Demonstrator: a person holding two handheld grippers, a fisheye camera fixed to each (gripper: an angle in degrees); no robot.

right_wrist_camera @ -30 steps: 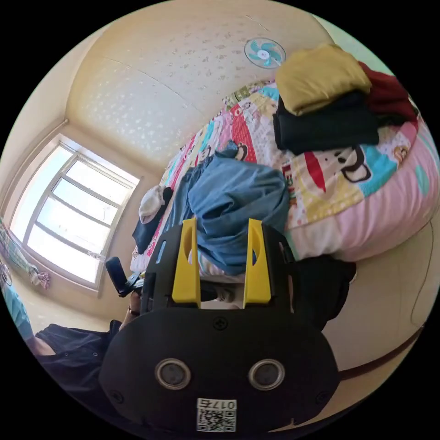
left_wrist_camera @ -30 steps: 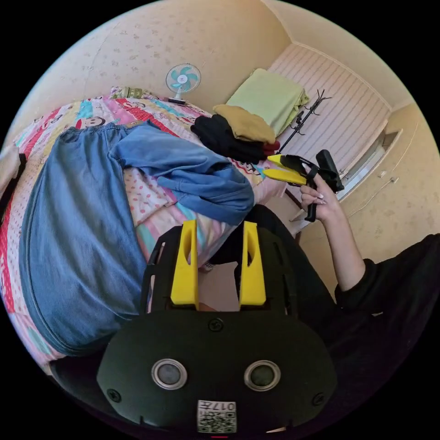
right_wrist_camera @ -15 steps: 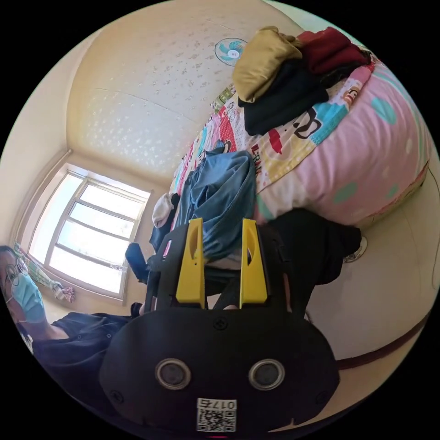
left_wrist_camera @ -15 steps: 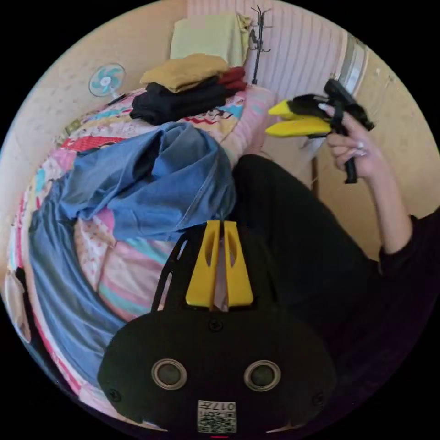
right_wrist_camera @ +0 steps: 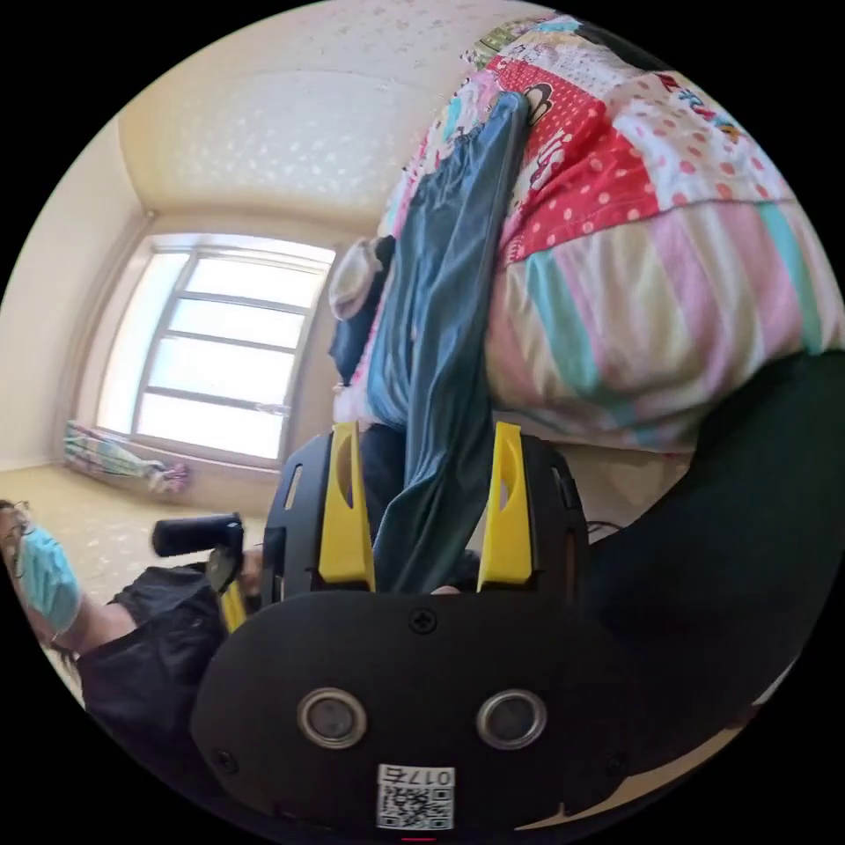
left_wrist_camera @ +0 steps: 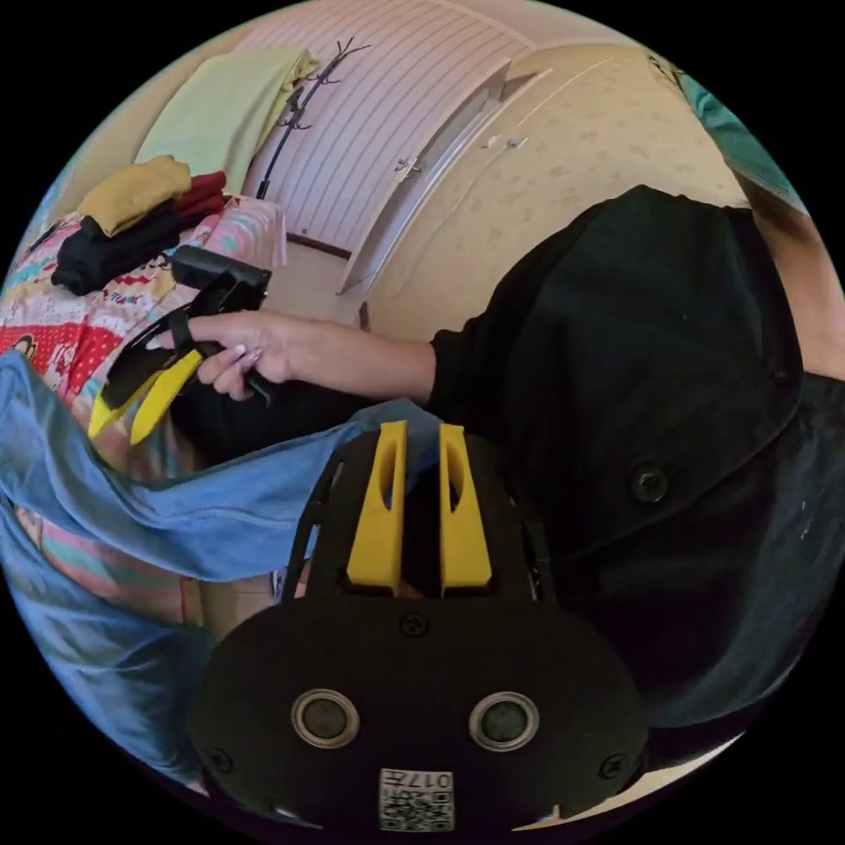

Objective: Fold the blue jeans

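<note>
Readable text: close to none. White sticker (left_wrist_camera: 416, 799) on the black housing (left_wrist_camera: 414, 669) in the left gripper view carries a square code plus one short printed line (mirrored, too small to trust). Matching sticker (right_wrist_camera: 415, 797) at the same spot on the housing (right_wrist_camera: 422, 660) in the right gripper view. The patchwork quilt (right_wrist_camera: 704, 132) has red printed lettering on one panel, but it's blurred and cut off, so illegible. No brand marks, numbers or signs legible elsewhere.

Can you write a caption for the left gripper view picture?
Left gripper pinches a blue jeans leg, pulling it off the patchwork bed while the open right gripper approaches.
</note>
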